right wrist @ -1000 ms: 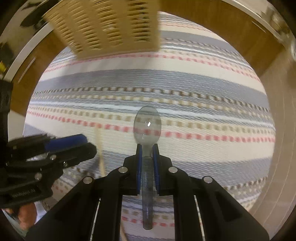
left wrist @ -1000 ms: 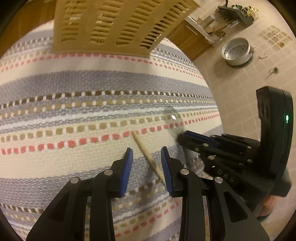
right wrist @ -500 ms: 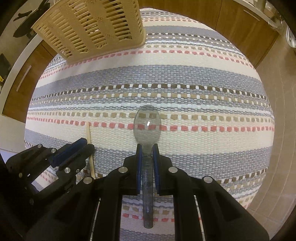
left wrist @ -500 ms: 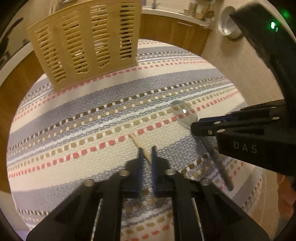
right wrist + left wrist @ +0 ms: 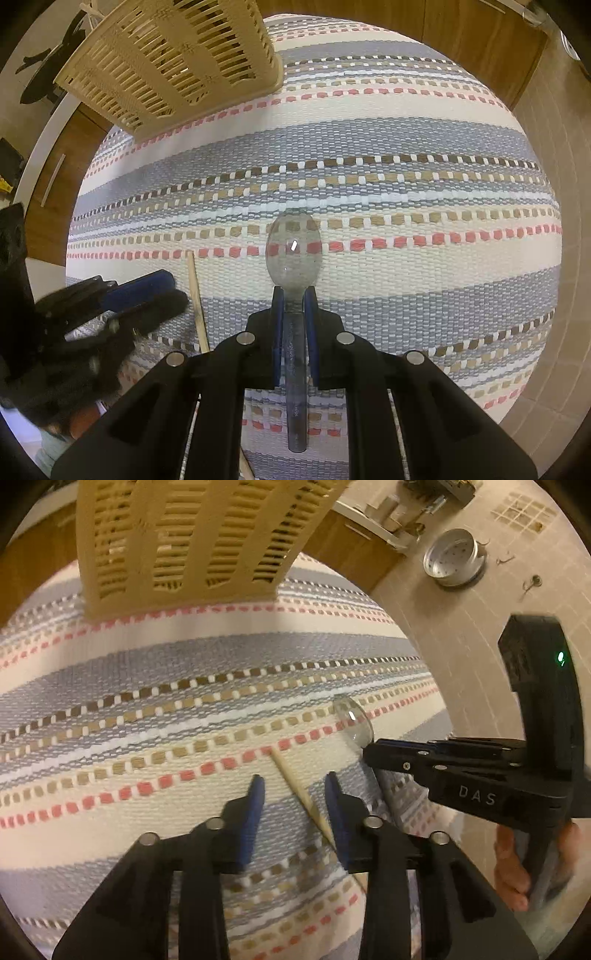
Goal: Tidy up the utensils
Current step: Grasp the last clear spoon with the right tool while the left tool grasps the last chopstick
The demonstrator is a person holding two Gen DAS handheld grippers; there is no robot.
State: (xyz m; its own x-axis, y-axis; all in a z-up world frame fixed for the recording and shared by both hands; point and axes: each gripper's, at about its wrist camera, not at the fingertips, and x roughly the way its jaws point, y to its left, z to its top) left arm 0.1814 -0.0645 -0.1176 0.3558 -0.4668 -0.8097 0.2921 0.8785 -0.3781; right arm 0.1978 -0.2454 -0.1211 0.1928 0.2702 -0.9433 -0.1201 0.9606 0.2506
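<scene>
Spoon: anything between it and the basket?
Nothing visible. The spoon, clamped in the right gripper, faces bare striped mat up to the basket. The chopstick and left gripper sit off to the side.

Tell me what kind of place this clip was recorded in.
Most likely a home kitchen. A striped woven mat covers the work surface, with wooden cabinet fronts behind it, a perforated metal pan hanging on a tiled wall, and a slotted plastic utensil basket on the mat.
</scene>
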